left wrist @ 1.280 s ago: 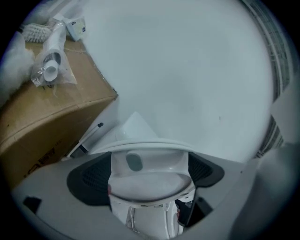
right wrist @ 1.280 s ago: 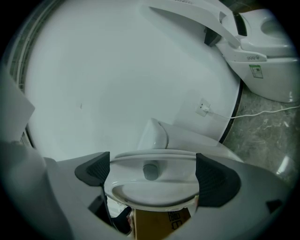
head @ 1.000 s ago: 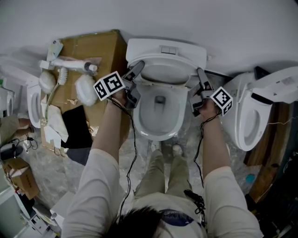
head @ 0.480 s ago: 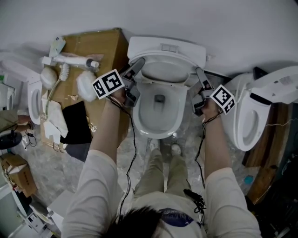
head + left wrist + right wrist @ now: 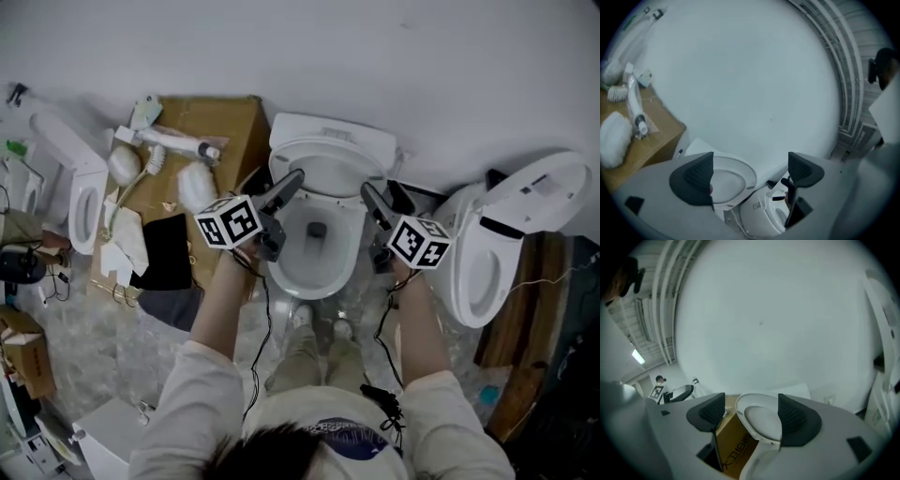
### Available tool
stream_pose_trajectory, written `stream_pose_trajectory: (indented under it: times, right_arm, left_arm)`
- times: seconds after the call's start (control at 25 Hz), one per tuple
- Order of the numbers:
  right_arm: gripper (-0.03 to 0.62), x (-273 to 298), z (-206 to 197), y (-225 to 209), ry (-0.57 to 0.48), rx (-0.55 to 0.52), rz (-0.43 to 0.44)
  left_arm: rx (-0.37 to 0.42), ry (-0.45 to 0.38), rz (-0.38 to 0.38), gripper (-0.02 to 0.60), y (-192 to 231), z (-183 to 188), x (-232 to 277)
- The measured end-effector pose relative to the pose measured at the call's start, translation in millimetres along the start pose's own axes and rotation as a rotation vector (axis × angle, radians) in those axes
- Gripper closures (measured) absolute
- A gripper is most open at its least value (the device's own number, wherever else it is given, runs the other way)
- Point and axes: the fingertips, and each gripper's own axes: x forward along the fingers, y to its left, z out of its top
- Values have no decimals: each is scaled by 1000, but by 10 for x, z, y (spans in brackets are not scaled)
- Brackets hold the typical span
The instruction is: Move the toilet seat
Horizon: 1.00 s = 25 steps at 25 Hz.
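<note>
Both grippers have just lifted away from the toilet. A moment ago their tips sat at either side of the raised seat, close by the cistern. Now the left gripper [image 5: 286,187] and the right gripper [image 5: 373,199] hover higher, over the shoulders of the bowl [image 5: 314,281], pointing only a little downward. The toilet seat [image 5: 333,167] stands tipped up ahead of them, leaning back against the cistern [image 5: 330,131], and it lies between the two tools, just beyond their tips. From above I can't swear the tips are clear of its edges, but in each gripper view the seat shows some way off past the jaws, not between the pads. The left gripper's jaws stand wide apart with nothing in them. The right gripper's jaws have just been closing and now stand partly apart, with nothing caught between them either. The seat only shows through the gap, further off, with a cardboard box [image 5: 733,446] low and to the left of that gap. To my eye this means the seat is not being carried and rests upright by itself while the hands back off. If raising it was the job, it looks done. If it is to come down again, the grippers will have to go back in to its rim.
</note>
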Motion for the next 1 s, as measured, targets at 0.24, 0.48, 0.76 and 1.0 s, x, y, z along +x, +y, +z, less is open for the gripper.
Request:
stream_pose_trajectory:
  times: [0.24,0.48,0.76,1.0]
  right_arm:
    - [372,-696,419,964,-54,-368,50]
    - [453,-1328,583,1672,-152,-549,88]
    - [546,-1831,526,1963,-235,-662,41]
    - [583,-2202,669,2256,-420,-747,20]
  left_arm:
    - [353,-81,-14,95,-1164,266,-683]
    - [621,-184,59,237,-1977,340,-1235]
    - [855,-288,187,526,-2496,189,-1640]
    - [962,-490,246,584,-2843,183,-1896]
